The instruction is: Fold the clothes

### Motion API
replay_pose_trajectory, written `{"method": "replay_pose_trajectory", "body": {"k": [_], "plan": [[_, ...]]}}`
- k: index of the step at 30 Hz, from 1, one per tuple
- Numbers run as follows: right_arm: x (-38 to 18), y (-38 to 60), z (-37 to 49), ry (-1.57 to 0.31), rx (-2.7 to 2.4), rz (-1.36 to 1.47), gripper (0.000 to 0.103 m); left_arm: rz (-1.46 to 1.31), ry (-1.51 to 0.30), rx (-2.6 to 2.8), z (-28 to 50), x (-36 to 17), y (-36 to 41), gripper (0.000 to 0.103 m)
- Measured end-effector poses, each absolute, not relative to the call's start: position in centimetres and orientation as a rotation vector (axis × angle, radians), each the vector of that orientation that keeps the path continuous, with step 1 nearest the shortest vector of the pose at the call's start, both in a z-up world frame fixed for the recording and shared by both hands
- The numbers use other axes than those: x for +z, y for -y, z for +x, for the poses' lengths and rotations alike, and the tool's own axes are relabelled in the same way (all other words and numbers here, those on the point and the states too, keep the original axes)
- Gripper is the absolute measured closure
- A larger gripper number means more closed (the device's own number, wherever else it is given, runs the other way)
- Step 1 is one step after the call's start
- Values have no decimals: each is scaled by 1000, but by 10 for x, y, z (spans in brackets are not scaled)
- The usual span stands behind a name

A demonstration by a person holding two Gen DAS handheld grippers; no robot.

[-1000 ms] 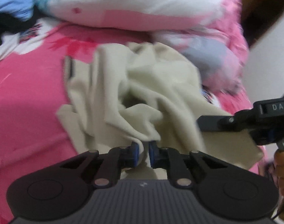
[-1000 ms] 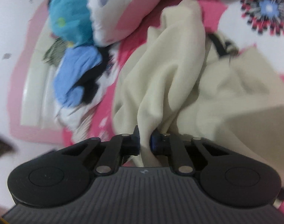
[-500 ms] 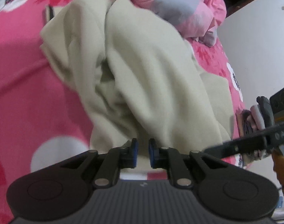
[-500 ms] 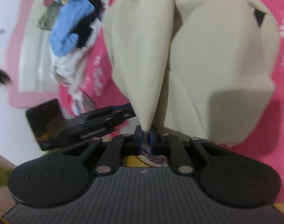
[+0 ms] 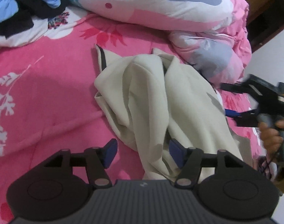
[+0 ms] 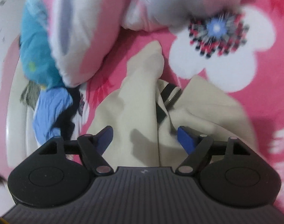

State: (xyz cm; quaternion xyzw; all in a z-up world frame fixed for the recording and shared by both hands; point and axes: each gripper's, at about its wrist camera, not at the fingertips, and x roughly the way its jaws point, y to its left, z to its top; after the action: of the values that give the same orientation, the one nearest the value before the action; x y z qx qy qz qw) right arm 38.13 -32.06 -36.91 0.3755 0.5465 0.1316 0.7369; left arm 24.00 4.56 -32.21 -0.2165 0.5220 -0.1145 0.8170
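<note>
Both my left fingers [image 5: 142,153] and right fingers [image 6: 144,137] have just released the jacket [image 5: 160,100]; it lies bunched, not folded, on the bed [image 5: 48,93].

A cream-coloured garment [image 5: 160,100] lies crumpled on the pink flowered bed, bunched into long soft folds that run lengthwise. A zip edge with dark lining [image 5: 101,59] shows at its far end, where the fabric opens. In the right wrist view the same garment [image 6: 142,112] spreads flat under loose ridges.
</note>
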Motion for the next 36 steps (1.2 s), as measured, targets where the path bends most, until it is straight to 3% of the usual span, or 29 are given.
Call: {"method": "replay_pose_trajectory", "body": {"k": [1,3,11,20,23,25,26,28,29,36], "plan": [[-378,313,385,-1209,308,845,62,-464,-1121,-234,235,-325,-49,40],[-378,289,382,-1214,385,822,83,-468,-1137,-206,222,-330,-59,40],[-336,181,327,-1191,806,674,88,-475,-1234,30,184,-335,-124,41],[-353,107,245,-1378,1059,211,88,-471,-1205,123,183,-315,-161,41],[-368,90,210,-1419,1021,-45,83,-478,-1168,92,192,-304,-160,40],[-369,84,197,-1398,996,-111,72,-485,-1140,-10,203,-297,-143,33],[-367,84,193,-1388,983,-115,70,-482,-1129,-73,210,-294,-132,31],[-358,90,189,-1373,946,-54,50,-458,-1107,-197,224,-288,-108,25],[-353,99,187,-1366,914,-14,47,-431,-1097,-257,231,-286,-94,23],[-305,203,197,-1285,628,275,45,-170,-1103,-477,261,-298,-5,19]]}}
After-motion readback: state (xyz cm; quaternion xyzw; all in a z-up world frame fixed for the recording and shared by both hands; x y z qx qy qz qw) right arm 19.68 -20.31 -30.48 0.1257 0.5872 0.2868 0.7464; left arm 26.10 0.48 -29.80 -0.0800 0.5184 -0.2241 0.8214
